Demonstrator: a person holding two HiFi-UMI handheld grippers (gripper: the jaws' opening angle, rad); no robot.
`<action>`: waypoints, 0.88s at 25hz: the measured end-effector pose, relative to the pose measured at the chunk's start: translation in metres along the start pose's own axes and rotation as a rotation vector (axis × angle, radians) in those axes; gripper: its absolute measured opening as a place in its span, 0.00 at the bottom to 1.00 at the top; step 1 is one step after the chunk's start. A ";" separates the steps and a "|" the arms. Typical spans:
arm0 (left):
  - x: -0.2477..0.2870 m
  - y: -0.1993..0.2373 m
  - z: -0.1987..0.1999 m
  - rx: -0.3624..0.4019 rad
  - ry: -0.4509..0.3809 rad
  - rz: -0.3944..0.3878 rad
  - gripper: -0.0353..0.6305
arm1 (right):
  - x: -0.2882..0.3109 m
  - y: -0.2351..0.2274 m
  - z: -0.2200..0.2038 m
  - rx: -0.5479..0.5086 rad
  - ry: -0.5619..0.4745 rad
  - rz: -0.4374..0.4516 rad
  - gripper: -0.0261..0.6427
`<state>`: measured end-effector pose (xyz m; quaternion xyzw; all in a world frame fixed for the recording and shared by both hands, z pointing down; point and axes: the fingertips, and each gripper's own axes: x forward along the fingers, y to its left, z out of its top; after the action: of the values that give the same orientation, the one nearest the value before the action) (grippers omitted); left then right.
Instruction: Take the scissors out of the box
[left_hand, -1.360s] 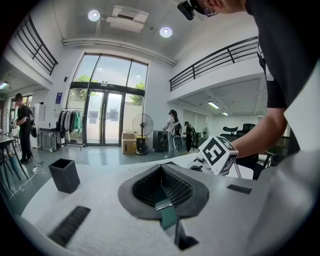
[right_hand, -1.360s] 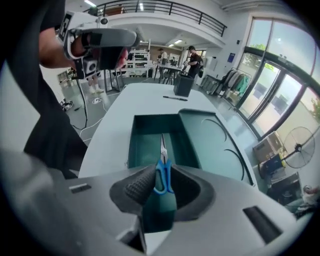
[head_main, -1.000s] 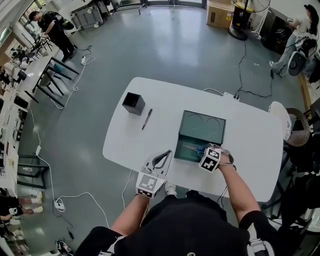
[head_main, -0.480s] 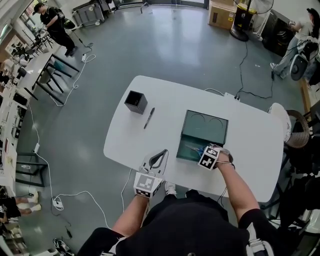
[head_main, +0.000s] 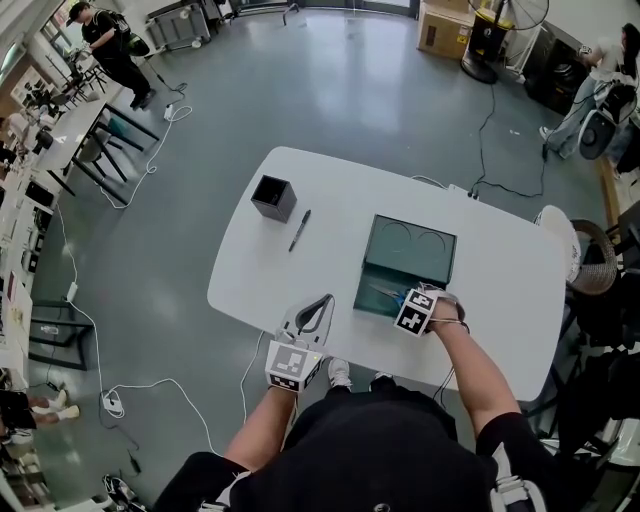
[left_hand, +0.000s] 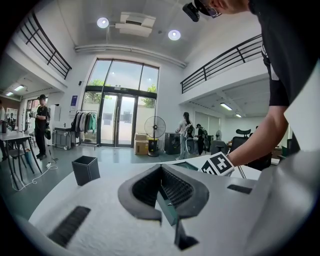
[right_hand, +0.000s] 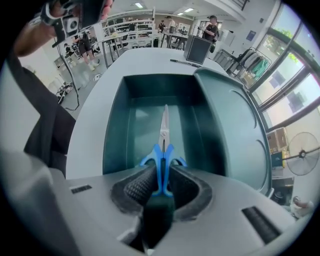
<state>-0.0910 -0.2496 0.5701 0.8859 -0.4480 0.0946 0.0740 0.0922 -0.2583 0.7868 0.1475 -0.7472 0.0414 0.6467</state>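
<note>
My right gripper (right_hand: 161, 172), pointing down into the open teal box (right_hand: 116, 130) on the white bench (head_main: 330, 200), has just been closing onto the scissors (right_hand: 163, 132) by their blue handles (blades still inside the box), while my left gripper (left_hand: 160, 170) is closed and empty.

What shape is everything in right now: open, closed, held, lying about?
box: open, lid folded back.
scissors: blades closed, lying in the box, blue handles between the jaws.
right gripper: jaws have just been closing, pads on the scissors' handles.
left gripper: shut, empty.
black cup: upright.
pen: lying flat on the table.
</note>
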 end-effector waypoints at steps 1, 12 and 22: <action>-0.001 0.000 -0.001 0.002 0.000 0.000 0.07 | -0.002 0.001 0.001 0.002 -0.010 -0.007 0.17; -0.007 -0.011 0.000 0.010 -0.005 -0.012 0.07 | -0.067 -0.006 0.022 0.042 -0.191 -0.194 0.17; -0.005 -0.022 -0.001 0.019 -0.004 -0.033 0.07 | -0.161 -0.022 0.041 0.237 -0.503 -0.438 0.17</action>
<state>-0.0763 -0.2323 0.5692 0.8941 -0.4325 0.0960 0.0660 0.0787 -0.2631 0.6195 0.3837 -0.8238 -0.0495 0.4144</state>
